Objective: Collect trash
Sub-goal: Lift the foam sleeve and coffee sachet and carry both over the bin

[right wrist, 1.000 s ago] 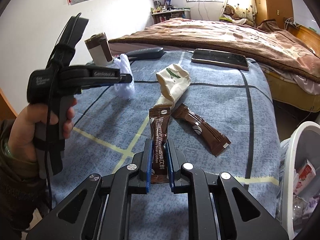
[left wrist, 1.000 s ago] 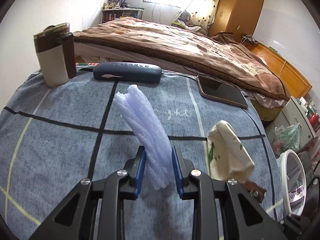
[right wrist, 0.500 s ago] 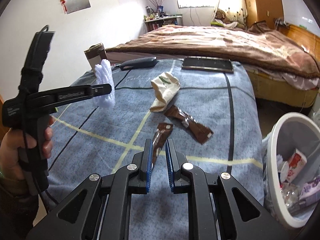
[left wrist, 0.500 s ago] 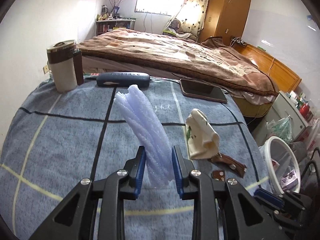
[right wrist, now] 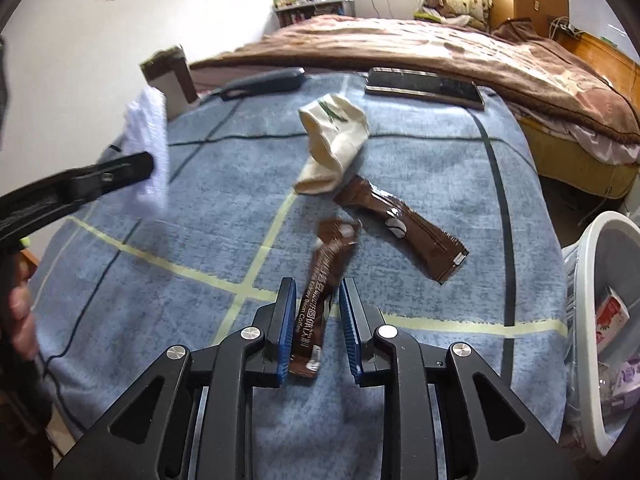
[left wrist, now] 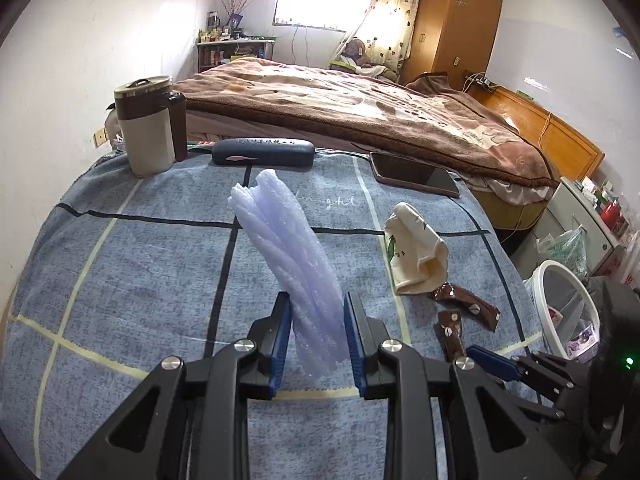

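Above the blue checked cloth, our left gripper is clenched on a roll of pale foam wrap. Our right gripper has just been opening; the brown coffee packet lies loose between its blue pads, near a second packet and the white bin.

This is a bedroom in a home. A wide bed under a brown blanket fills the far side, with a wooden wardrobe in the corner, a curtained window and a cluttered shelf against the wall. Nearer, a blue checked cloth carries everyday things (a mug, a glasses case, a phone).
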### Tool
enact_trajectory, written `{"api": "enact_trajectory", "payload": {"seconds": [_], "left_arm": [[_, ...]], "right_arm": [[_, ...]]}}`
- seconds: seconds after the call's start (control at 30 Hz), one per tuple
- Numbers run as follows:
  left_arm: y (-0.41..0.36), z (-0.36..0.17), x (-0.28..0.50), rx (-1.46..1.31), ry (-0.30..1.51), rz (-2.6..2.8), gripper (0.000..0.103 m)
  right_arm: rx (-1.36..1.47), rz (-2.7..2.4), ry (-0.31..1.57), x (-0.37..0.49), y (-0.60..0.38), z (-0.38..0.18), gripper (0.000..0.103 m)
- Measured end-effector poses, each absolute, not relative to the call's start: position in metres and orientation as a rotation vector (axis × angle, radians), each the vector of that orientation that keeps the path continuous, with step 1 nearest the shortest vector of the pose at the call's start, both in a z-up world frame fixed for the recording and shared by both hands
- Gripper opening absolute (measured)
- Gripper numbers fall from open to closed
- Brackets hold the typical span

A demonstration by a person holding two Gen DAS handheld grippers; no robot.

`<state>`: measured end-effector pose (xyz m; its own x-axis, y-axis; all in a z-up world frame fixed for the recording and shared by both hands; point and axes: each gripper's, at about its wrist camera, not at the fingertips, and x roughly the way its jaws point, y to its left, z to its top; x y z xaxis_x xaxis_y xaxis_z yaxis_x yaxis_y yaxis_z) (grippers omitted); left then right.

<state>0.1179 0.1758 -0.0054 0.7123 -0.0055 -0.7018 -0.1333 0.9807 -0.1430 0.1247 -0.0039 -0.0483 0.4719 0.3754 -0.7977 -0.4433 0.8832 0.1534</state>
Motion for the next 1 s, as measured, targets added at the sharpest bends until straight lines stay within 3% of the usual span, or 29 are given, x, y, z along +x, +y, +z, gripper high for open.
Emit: {"api": "enact_trajectory", "payload": {"seconds": [0.1, 0.2, 1.0], "left_arm": [[0.175, -0.003, 0.114, -0.188, 0.774, 0.059, 0.028], [0.17, -0.001, 0.11, -0.174, 0.768, 0.046, 0.028], [0.076, 0.031, 0.089, -0.031, 0.704, -0.126, 0.028]], "right_arm": [[-0.079, 0.487, 0.952, 0.123, -0.005, -0.048, 0.025], [-0.104, 0.456, 0.943, 0.119, -0.005, -0.047, 0.015], [0.069, 0.387, 0.758, 0.084, -0.09, 0.015, 0.014]]}}
